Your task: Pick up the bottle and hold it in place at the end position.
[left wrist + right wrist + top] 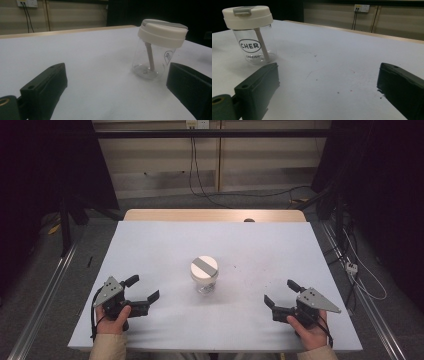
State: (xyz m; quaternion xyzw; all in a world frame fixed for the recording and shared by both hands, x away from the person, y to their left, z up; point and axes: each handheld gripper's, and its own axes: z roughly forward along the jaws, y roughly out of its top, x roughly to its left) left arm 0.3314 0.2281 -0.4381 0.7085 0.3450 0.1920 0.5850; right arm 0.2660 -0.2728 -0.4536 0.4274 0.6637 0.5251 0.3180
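Observation:
A clear plastic cup (204,275) with a white lid and a grey flip tab stands upright in the middle of the white table (150,245). A straw runs down inside the cup (157,50), and black lettering marks the side of the cup (252,37). My left gripper (144,288) rests at the front left, open, jaws spread wide and empty, pointing right toward the cup. At the front right sits my right gripper (280,292), also open and empty, pointing left. Both are a hand's width from the cup.
The white sheet covers a wooden table whose far edge (215,215) shows bare. Cables (200,180) trail on the floor behind, and a wall socket (361,8) is on the back wall. Small dark specks (315,56) mark the sheet right of the cup.

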